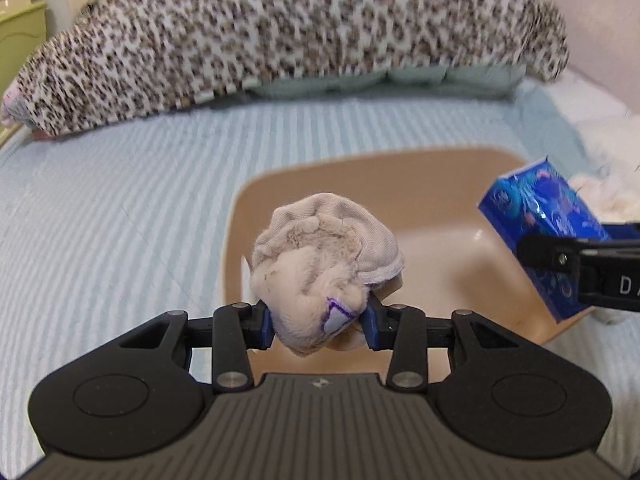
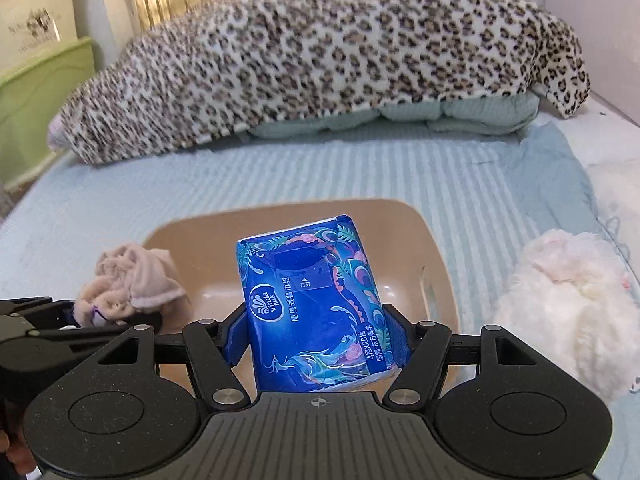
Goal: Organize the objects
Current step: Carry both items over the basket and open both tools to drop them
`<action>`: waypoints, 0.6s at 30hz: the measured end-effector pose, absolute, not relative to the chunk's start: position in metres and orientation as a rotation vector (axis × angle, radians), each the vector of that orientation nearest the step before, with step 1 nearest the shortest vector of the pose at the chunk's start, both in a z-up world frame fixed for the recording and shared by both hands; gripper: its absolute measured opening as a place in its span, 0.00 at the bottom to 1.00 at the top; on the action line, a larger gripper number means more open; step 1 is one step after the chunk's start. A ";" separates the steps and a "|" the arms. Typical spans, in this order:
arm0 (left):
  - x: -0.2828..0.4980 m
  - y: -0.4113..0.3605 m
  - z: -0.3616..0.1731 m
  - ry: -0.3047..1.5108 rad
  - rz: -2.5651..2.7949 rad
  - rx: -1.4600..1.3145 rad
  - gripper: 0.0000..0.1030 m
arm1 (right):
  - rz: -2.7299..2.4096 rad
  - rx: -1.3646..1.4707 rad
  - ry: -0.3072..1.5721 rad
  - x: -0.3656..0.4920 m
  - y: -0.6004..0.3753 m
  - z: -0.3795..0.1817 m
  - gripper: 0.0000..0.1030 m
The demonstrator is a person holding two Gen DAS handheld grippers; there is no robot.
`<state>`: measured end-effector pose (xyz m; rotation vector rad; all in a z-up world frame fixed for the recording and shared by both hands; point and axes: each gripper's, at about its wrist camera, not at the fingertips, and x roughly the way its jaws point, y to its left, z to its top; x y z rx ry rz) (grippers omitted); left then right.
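My left gripper (image 1: 318, 322) is shut on a rolled beige sock bundle (image 1: 320, 272) and holds it over the near left part of a tan plastic basin (image 1: 440, 184). My right gripper (image 2: 316, 338) is shut on a blue tissue pack (image 2: 316, 304) and holds it over the same basin (image 2: 432, 248). In the left wrist view the tissue pack (image 1: 548, 216) hangs over the basin's right rim. In the right wrist view the sock bundle (image 2: 128, 280) sits at the basin's left rim. The basin looks empty inside.
The basin stands on a bed with a light blue striped cover (image 1: 120, 200). A leopard-print blanket (image 2: 320, 52) lies over a pale green quilt (image 2: 460, 116) at the back. A fluffy white item (image 2: 568, 304) lies right of the basin. A green cabinet (image 2: 36, 92) stands left.
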<state>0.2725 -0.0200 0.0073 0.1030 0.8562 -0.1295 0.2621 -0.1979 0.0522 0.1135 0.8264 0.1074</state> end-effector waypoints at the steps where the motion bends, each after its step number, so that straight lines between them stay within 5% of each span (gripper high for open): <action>1: 0.276 -0.021 0.000 0.877 -0.128 0.105 0.42 | 0.102 0.104 0.844 0.267 -0.196 0.045 0.63; 7: 0.275 -0.018 -0.011 0.921 -0.142 0.096 0.49 | 0.085 0.087 0.929 0.278 -0.193 0.009 0.64; 11: 0.261 -0.017 0.010 0.885 -0.140 0.114 0.70 | 0.071 0.096 0.901 0.263 -0.199 0.012 0.77; 18: 0.215 -0.008 0.051 0.801 -0.172 0.122 0.86 | 0.048 0.106 0.840 0.220 -0.215 0.052 0.93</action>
